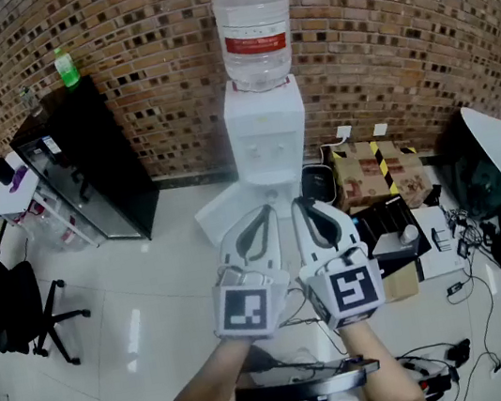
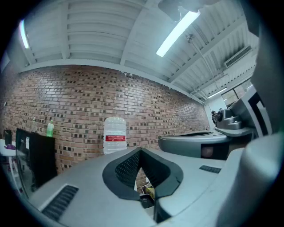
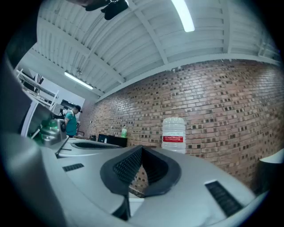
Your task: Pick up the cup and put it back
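Note:
No cup shows in any view. A white water dispenser (image 1: 266, 135) with a clear bottle (image 1: 255, 32) on top stands against the brick wall, straight ahead. My left gripper (image 1: 269, 209) and right gripper (image 1: 299, 204) are held side by side above the floor, both pointing at the dispenser's base. The jaws of each are together with nothing between them. The bottle (image 2: 115, 135) rises above the shut jaws in the left gripper view, and the bottle (image 3: 173, 135) does so in the right gripper view too.
A black cabinet (image 1: 88, 165) with a green bottle (image 1: 67, 68) stands at the left wall. An office chair (image 1: 21, 305) is further left. Right of the dispenser lie a cardboard box (image 1: 376, 174), black boxes and cables (image 1: 458, 246). A person (image 3: 69, 122) stands far off.

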`<state>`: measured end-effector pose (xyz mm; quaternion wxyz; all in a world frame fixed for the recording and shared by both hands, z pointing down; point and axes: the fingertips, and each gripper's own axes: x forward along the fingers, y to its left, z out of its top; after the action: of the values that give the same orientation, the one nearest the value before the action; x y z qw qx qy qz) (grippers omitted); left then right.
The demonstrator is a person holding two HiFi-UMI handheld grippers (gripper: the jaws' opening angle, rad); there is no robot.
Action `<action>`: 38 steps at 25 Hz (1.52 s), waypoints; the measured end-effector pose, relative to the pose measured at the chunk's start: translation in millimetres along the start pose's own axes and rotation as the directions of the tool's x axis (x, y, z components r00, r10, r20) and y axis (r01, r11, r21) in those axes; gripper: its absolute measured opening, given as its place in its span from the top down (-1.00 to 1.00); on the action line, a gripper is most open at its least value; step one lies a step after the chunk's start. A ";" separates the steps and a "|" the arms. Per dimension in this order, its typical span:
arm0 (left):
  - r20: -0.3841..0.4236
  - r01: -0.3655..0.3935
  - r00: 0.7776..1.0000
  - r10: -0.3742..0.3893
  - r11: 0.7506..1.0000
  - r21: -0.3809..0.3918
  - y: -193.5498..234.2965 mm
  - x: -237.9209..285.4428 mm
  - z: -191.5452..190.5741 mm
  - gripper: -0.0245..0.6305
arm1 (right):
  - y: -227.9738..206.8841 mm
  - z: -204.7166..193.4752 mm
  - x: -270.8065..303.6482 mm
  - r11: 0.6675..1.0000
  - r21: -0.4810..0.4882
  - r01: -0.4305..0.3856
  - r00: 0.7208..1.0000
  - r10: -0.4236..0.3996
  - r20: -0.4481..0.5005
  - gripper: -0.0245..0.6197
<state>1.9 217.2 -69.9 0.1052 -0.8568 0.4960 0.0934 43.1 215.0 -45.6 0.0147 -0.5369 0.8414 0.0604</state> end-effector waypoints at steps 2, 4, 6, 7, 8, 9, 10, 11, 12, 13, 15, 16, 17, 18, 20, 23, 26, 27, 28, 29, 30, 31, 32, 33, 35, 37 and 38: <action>-0.005 -0.004 1.000 0.004 1.000 0.002 -5.2 1.6 -1.1 0.93 | -3.8 -1.3 -2.6 1.000 0.002 -0.004 1.000 0.004 0.000 0.91; -0.007 -0.007 1.000 0.007 1.000 0.004 -8.9 4.1 -1.9 0.93 | -7.2 -2.4 -3.8 1.000 0.005 -0.007 1.000 0.007 0.001 0.91; -0.010 -0.012 1.000 0.012 1.000 0.002 -9.9 8.3 -3.6 0.93 | -10.6 -3.9 -2.3 1.000 0.009 -0.011 1.000 0.011 0.002 0.91; -0.010 -0.013 1.000 0.013 1.000 0.000 -9.3 11.2 -4.9 0.93 | -12.6 -4.7 -0.3 1.000 0.010 -0.011 1.000 0.011 0.002 0.90; -0.009 -0.015 1.000 0.015 1.000 -0.003 -8.1 14.4 -6.3 0.93 | -14.6 -5.5 2.1 1.000 0.009 -0.012 1.000 0.012 0.003 0.91; -0.008 -0.017 1.000 0.017 1.000 -0.006 -6.4 17.9 -7.9 0.93 | -16.5 -6.6 4.9 1.000 0.008 -0.013 1.000 0.013 0.002 0.90; -0.008 -0.020 1.000 0.020 1.000 -0.007 -4.5 21.6 -9.8 0.93 | -18.6 -8.1 8.0 1.000 0.008 -0.014 1.000 0.014 0.000 0.90; -0.007 -0.020 1.000 0.020 1.000 -0.007 -2.7 25.8 -12.2 0.93 | -21.3 -10.3 11.5 1.000 0.008 -0.015 1.000 0.015 -0.002 0.90; -0.007 -0.020 1.000 0.020 1.000 -0.005 -0.9 30.6 -15.0 0.93 | -24.7 -12.8 15.5 1.000 0.008 -0.015 1.000 0.015 -0.004 0.90; -0.007 -0.019 1.000 0.019 1.000 -0.007 1.2 36.0 -18.4 0.93 | -28.5 -15.5 20.5 1.000 0.008 -0.014 1.000 0.014 -0.006 0.90; -0.011 -0.018 1.000 0.018 1.000 -0.017 8.1 48.6 -27.0 0.93 | -34.8 -21.0 33.4 1.000 0.005 -0.013 1.000 0.013 -0.012 0.90; -0.012 -0.018 1.000 0.018 1.000 -0.023 12.9 55.3 -31.2 0.93 | -37.0 -23.8 41.5 1.000 0.003 -0.013 1.000 0.013 -0.015 0.90; -0.011 -0.018 1.000 0.018 1.000 -0.025 18.6 62.4 -34.9 0.93 | -38.9 -26.6 50.9 1.000 0.002 -0.015 1.000 0.015 -0.018 0.90; -0.009 -0.017 1.000 0.017 1.000 -0.025 25.0 70.2 -38.2 0.93 | -41.0 -29.1 61.4 1.000 0.001 -0.015 1.000 0.015 -0.020 0.91; -0.010 -0.014 1.000 0.013 1.000 -0.023 38.9 87.9 -45.1 0.93 | -47.1 -33.2 84.5 1.000 0.002 -0.013 1.000 0.013 -0.023 0.90; -0.022 -0.008 1.000 0.007 0.999 -0.037 62.1 114.9 -57.3 0.93 | -56.5 -38.8 118.8 1.000 0.004 0.000 0.999 0.000 -0.033 0.90; -0.028 0.003 1.000 -0.005 0.999 -0.051 88.1 141.7 -67.4 0.93 | -64.1 -42.9 154.3 1.000 -0.001 0.018 0.999 -0.018 -0.045 0.90; -0.026 0.009 1.000 -0.011 0.998 -0.056 96.0 151.0 -69.8 0.93 | -66.8 -43.9 166.1 1.000 -0.005 0.024 0.999 -0.024 -0.048 0.90; -0.024 0.017 1.000 -0.018 0.998 -0.063 103.1 160.2 -72.2 0.93 | -69.4 -44.9 177.5 0.999 -0.008 0.031 0.998 -0.031 -0.053 0.90; -0.023 0.026 0.999 -0.028 0.997 -0.068 109.4 169.3 -74.7 0.93 | -71.9 -45.6 188.2 0.999 -0.010 0.038 0.998 -0.038 -0.057 0.90; -0.021 0.037 0.999 -0.039 0.997 -0.071 115.1 178.3 -76.9 0.93 | -74.4 -46.1 198.5 0.999 -0.013 0.045 0.997 -0.046 -0.061 0.90; -0.019 0.049 0.999 -0.050 0.996 -0.074 121.0 187.1 -78.6 0.93 | -77.0 -46.5 208.7 0.998 -0.016 0.054 0.996 -0.055 -0.063 0.90; -0.016 0.059 0.998 -0.061 0.995 -0.076 127.6 195.4 -80.1 0.93 | -79.2 -46.9 219.1 0.998 -0.018 0.063 0.996 -0.064 -0.065 0.90; -0.015 0.069 0.997 -0.070 0.995 -0.078 135.0 203.3 -81.7 0.93 | -81.0 -47.4 229.5 0.997 -0.019 0.072 0.995 -0.073 -0.068 0.90; -0.015 0.087 0.996 -0.088 0.993 -0.084 150.7 218.4 -84.7 0.93 | -84.1 -47.8 249.7 0.996 -0.021 0.089 0.993 -0.091 -0.074 0.90; -0.010 0.105 0.994 -0.106 0.991 -0.087 164.4 231.2 -86.2 0.93 | -86.5 -47.2 267.1 0.994 -0.023 0.106 0.991 -0.107 -0.073 0.90; -0.009 0.113 0.993 -0.114 0.990 -0.087 170.0 236.5 -87.1 0.93 | -87.6 -47.0 274.7 0.993 -0.023 0.113 0.991 -0.115 -0.074 0.90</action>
<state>-25.2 -85.6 -63.7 0.0700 -0.8880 0.4427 0.1027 8.0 -74.6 -31.1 -0.0185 -0.5861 0.8086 0.0472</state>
